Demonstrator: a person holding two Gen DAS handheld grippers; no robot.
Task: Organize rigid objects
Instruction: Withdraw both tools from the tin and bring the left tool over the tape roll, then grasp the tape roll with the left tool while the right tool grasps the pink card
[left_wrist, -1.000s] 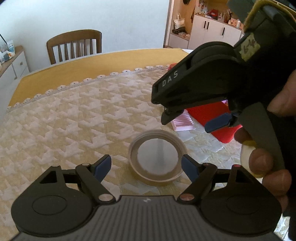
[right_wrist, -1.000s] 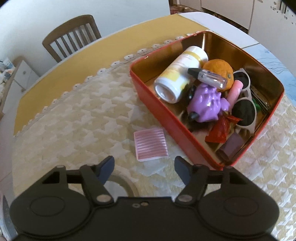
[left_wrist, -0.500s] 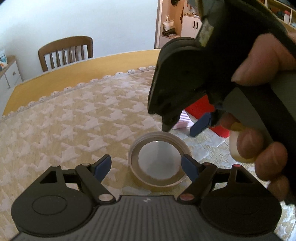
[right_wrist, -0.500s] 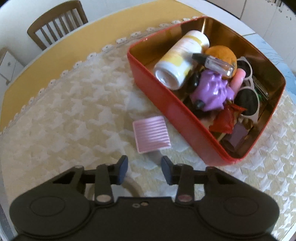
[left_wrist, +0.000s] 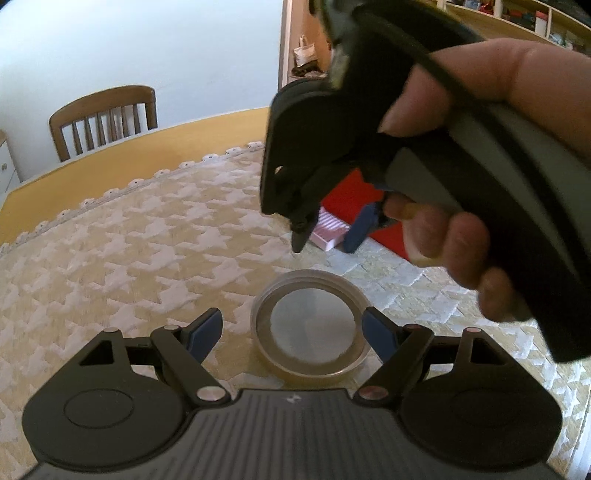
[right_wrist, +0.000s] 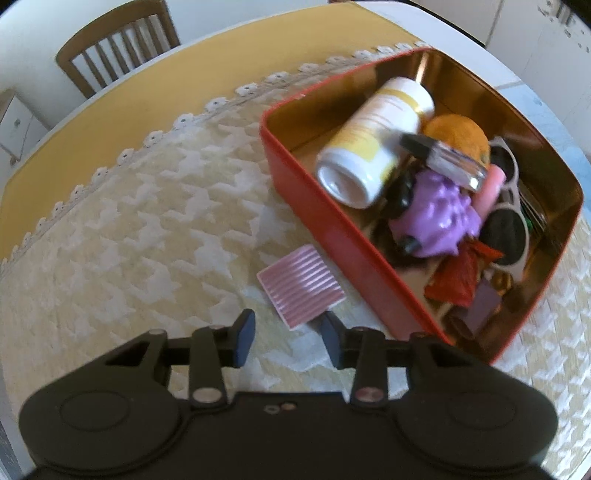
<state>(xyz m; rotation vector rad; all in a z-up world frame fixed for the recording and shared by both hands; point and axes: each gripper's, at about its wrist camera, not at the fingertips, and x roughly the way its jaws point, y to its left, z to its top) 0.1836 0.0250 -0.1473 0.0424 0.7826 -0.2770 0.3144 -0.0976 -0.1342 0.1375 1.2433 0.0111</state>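
Two grippers work over a table covered by a cream patterned cloth (right_wrist: 129, 229). The left gripper (left_wrist: 291, 334) has its fingers spread wide, one on each side of a tape roll (left_wrist: 310, 328) that lies flat on the cloth; neither pad clearly touches it. The right gripper (right_wrist: 286, 338), gripped by a hand (left_wrist: 461, 206), hangs just above a pink ribbed card (right_wrist: 301, 286) with its fingers partly apart and nothing between them. That card lies flat just beside the near wall of a red tin (right_wrist: 332, 236), which sits toward the table's right edge. Inside the tin are a white and yellow bottle (right_wrist: 373, 147), an orange (right_wrist: 458, 134), a purple toy (right_wrist: 439, 218), a small vial (right_wrist: 447, 160), sunglasses (right_wrist: 506, 229) and a red wrapper (right_wrist: 461, 275). At the far edge stands a wooden chair (left_wrist: 103, 118).
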